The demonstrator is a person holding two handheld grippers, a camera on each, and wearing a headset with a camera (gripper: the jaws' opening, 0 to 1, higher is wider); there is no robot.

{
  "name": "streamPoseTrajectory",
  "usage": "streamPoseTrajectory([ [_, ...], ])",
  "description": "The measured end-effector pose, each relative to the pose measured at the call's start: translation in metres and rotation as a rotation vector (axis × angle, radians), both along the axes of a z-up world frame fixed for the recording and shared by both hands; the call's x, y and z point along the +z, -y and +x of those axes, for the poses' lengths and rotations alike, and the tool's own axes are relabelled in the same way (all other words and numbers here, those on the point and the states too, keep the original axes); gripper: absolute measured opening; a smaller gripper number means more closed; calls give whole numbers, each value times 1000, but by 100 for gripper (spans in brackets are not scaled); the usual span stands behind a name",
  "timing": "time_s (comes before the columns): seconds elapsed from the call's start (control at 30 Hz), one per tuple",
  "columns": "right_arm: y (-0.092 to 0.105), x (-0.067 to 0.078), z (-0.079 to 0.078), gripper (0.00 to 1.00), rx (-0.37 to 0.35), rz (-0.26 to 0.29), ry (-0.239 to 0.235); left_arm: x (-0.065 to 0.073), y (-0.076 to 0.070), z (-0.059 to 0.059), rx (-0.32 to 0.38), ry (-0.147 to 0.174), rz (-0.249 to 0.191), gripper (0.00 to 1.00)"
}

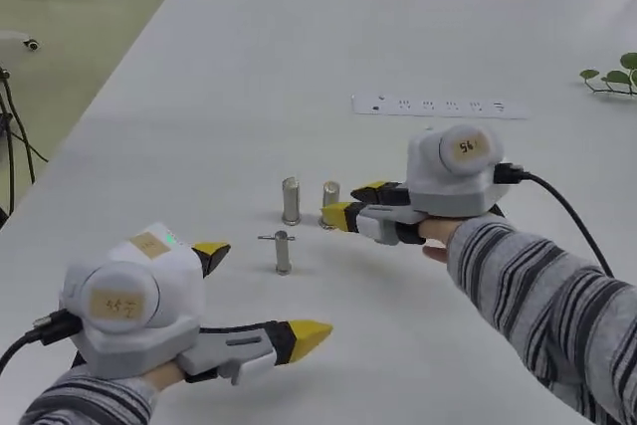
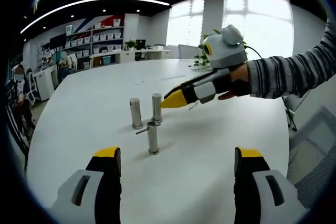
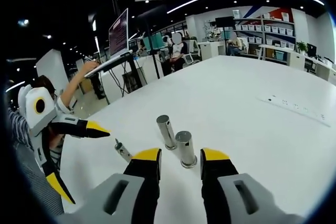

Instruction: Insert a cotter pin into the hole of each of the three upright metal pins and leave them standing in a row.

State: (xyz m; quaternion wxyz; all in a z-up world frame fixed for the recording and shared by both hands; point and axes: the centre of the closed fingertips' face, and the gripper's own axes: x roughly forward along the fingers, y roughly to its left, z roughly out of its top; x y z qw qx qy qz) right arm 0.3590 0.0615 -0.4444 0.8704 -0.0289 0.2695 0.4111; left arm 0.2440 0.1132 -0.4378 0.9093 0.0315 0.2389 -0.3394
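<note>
Pins of grey metal, three short upright cylinders, stand on the white table (image 1: pixel 249 67). The nearest pin (image 1: pixel 283 258) has a thin cotter pin (image 1: pixel 267 238) through its top. The right gripper (image 1: pixel 353 203) has its yellow-tipped jaws slightly apart either side of the right rear pin (image 1: pixel 330 194); contact is unclear. The left gripper (image 1: pixel 261 293) hovers nearby, its jaws wide apart.

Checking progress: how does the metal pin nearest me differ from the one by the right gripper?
The nearest pin carries a cotter pin crosswise near its top; the other pin shows none. The nearest pin stands alone; the other pin stands at the right gripper's jaw tips. Both stand upright.
</note>
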Motion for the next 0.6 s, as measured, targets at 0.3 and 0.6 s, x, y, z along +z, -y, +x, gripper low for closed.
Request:
streamPoseTrajectory([
  [0.3,-11,-6,11,19,-7,12,-17,-2,4,-6,0,12,28,98],
  [0.6,-14,-10,15,12,-4,6,-13,-2,7,-11,-18,21,40,99],
])
